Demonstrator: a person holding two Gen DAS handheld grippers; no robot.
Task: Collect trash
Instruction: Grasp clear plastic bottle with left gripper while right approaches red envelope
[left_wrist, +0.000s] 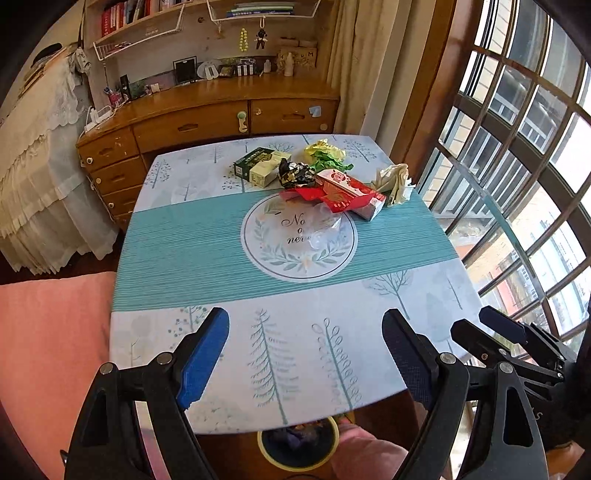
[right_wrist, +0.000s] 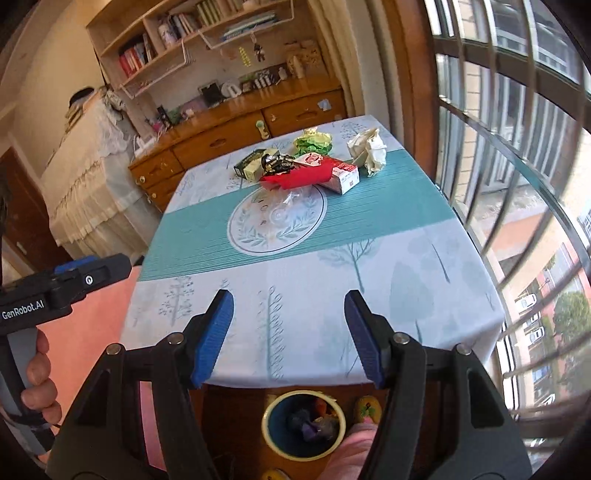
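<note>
The left gripper (left_wrist: 304, 354) hangs over the near edge of the tabletop (left_wrist: 207, 258), jaws wide apart, nothing between them and touching nothing. The right gripper (right_wrist: 288, 332) does the same just beside it, jaws spread and empty. In the left wrist view only the right gripper's tip shows at the right margin; in the right wrist view the left gripper is cut off at the left margin, with a hand (right_wrist: 37, 384) wrapped round its grey handle.

Below the near edge, on the floor, stands a bin (right_wrist: 303, 424) with a yellow rim. Both grippers' frames and the table edge hide part of it, and what lies inside is dark and hard to make out.

The trash sits in a cluster toward the far edge of the tabletop, well apart from both grippers. A green box (left_wrist: 258, 166) lies to the far left of the cluster, a black crumpled wrapper (left_wrist: 293, 173) touching it. A red carton (left_wrist: 347, 192) rests in the middle, over a red wrapper. Green and yellow paper (left_wrist: 325, 153) lies behind, nearest the far edge. White crumpled paper (left_wrist: 395, 181) is by the right edge. A clear plastic sheet (left_wrist: 321, 229) lies on the central round print, nearly see-through, blurring the lettering under it; its outline is hard to trace.
</note>
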